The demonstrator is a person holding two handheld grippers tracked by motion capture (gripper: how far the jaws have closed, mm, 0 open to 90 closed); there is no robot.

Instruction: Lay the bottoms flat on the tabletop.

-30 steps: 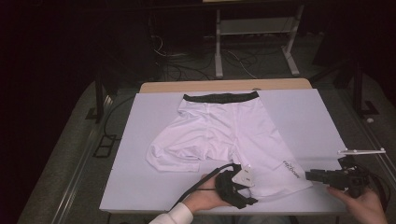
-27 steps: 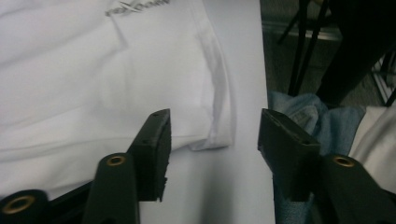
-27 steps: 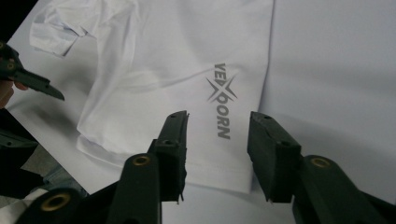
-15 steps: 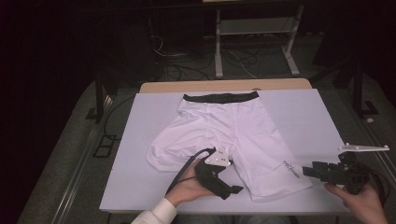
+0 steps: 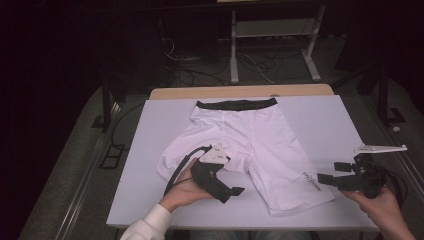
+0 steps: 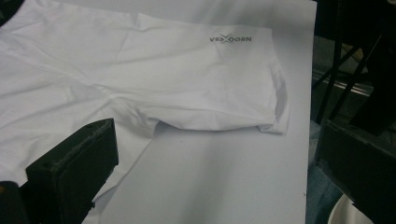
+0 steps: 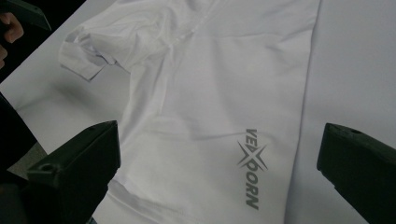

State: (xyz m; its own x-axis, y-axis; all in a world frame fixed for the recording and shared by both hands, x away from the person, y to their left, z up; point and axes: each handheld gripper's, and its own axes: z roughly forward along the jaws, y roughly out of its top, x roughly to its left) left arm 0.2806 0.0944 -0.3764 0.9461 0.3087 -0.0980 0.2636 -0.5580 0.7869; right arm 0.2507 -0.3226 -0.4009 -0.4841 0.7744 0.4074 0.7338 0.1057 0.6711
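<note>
High view: both my hand-held grippers, left and right, have just spread empty; shorts lie flat between them on the bench. Next, I judge, regrasp for folding.

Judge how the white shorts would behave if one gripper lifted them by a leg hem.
The shorts look thin and creased, so they would probably drape limply. Likely light. One leg already shows a curled hem, so edges may fold over.

White shorts (black waistband at the far edge) lie flat on the white table.
</note>
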